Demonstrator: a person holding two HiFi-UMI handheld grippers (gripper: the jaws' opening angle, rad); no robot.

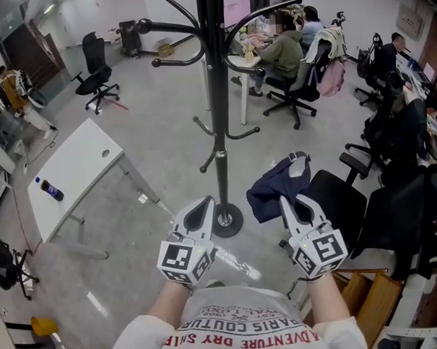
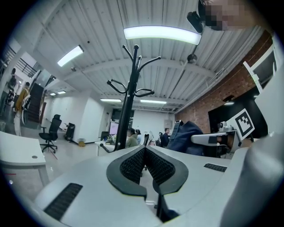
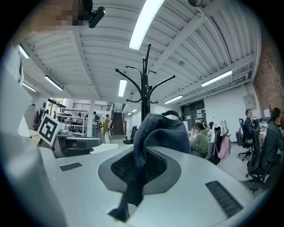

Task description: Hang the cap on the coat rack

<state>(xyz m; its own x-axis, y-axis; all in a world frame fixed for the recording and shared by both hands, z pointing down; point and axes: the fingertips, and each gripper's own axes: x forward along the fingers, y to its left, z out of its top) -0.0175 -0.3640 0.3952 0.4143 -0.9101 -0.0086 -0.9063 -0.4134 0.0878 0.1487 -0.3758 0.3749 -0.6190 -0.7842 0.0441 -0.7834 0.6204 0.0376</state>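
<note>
A black coat rack stands straight ahead, its curved hooks spreading near the top and its round base on the floor. My right gripper is shut on a dark blue cap, which hangs to the right of the pole at low height. In the right gripper view the cap drapes over the jaws with the rack behind it. My left gripper sits just left of the pole, shut and holding nothing. The rack rises ahead in the left gripper view too.
A white table stands at the left with a small dark object on it. Black office chairs crowd the right side. People sit at desks behind the rack. A wooden crate lies at lower right.
</note>
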